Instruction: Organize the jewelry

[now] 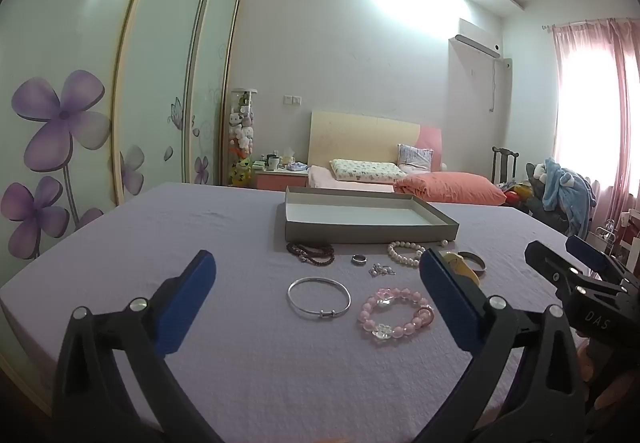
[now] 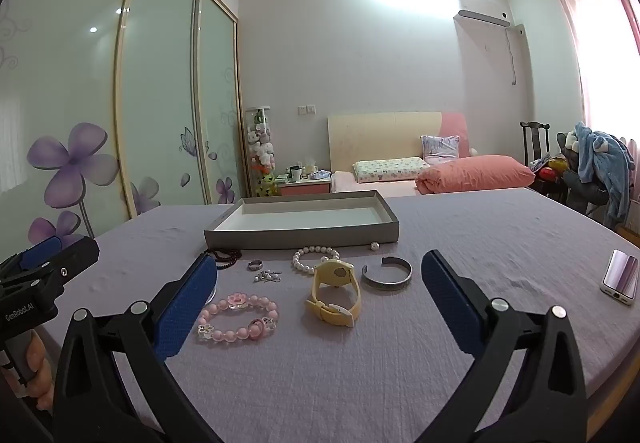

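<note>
Shallow grey box (image 2: 302, 235), long axis crosswise on the lilac bed (image 2: 480, 323), seemingly empty; jewellery before it: yellow watch (image 2: 334, 293) on edge; both tools (image 1: 318, 275) (image 2: 320, 277) wide open, empty.

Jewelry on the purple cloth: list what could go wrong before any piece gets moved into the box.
1. The ring and small silver charms lie flat on the soft cloth; the wide tongs may snag fabric or miss them.
2. The loose pearl beside the box may roll away if nudged.
3. The pearl bracelet touches the yellow watch; lifting one may drag the other.
</note>
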`<state>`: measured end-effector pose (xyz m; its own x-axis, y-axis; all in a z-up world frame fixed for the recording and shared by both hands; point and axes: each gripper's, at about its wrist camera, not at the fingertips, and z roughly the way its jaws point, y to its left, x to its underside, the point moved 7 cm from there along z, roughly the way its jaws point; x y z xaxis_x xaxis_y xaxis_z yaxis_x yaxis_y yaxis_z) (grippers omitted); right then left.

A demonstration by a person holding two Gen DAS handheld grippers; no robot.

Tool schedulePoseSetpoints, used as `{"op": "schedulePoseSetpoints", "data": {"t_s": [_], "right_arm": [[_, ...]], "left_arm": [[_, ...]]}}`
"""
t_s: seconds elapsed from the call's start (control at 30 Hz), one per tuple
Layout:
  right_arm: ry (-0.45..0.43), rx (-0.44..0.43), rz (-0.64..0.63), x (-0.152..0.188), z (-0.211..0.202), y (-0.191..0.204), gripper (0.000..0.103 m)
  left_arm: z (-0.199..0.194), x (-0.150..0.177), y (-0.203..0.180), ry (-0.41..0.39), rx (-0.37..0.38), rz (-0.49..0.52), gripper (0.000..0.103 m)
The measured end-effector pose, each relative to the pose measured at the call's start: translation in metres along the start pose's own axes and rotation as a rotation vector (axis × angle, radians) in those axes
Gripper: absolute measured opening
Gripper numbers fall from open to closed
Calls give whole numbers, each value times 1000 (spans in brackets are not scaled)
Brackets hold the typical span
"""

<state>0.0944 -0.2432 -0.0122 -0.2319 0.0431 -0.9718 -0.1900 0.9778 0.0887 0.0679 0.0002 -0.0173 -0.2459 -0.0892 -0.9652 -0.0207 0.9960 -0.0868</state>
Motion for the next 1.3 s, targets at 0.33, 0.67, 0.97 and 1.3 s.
{"op": "schedulePoseSetpoints", "data": {"t_s": [0.33, 0.67, 0.97, 1.3], "right_arm": [[2, 0, 2, 0, 1, 0, 101], [2, 0, 4, 0, 0, 0, 101], [2, 0, 5, 1, 0, -1, 101], [2, 0, 6, 0, 0, 0, 101]], "left_arm": [[0, 0, 0, 1, -1, 1, 99], [0, 0, 0, 4, -2, 1, 99], [0, 0, 1, 5, -4, 1, 99], [-1, 0, 1, 5, -4, 1, 99]]}}
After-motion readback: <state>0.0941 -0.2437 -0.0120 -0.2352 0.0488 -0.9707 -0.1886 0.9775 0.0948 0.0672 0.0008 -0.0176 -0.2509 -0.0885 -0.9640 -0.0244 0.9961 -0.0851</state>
